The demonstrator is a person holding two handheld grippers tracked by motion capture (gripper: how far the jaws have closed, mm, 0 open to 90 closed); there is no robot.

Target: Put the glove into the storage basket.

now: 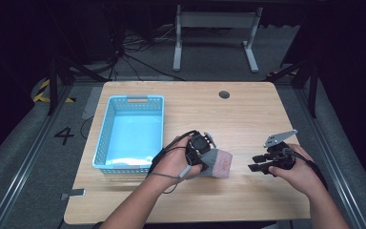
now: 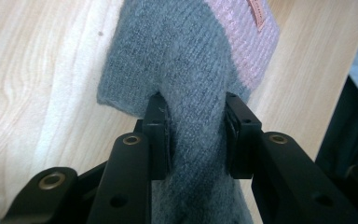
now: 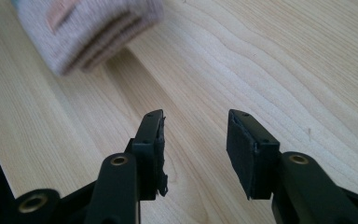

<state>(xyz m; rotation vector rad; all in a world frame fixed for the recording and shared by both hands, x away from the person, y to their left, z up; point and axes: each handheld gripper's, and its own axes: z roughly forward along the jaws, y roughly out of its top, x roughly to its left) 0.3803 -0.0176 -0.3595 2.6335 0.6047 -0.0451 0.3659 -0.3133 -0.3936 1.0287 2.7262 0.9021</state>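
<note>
A folded knitted garment, grey with a pink band and a small label (image 2: 256,11), hangs from my left gripper (image 2: 195,135), whose pads pinch its grey part (image 2: 186,70). From above the garment (image 1: 218,163) sits at the table's front middle, just right of the left gripper (image 1: 201,157). My right gripper (image 1: 259,163) stands open near the front right, jaws pointing left toward the garment, nothing between them. In the right gripper view, the pink end (image 3: 88,28) lies beyond my right gripper (image 3: 195,149) over bare wood.
A light blue perforated basket (image 1: 106,138) stands on the left part of the wooden table (image 1: 248,119). A round dark hole (image 1: 224,94) marks the far middle. The table's front edge runs close behind both hands. Cables and a desk frame lie on the floor beyond.
</note>
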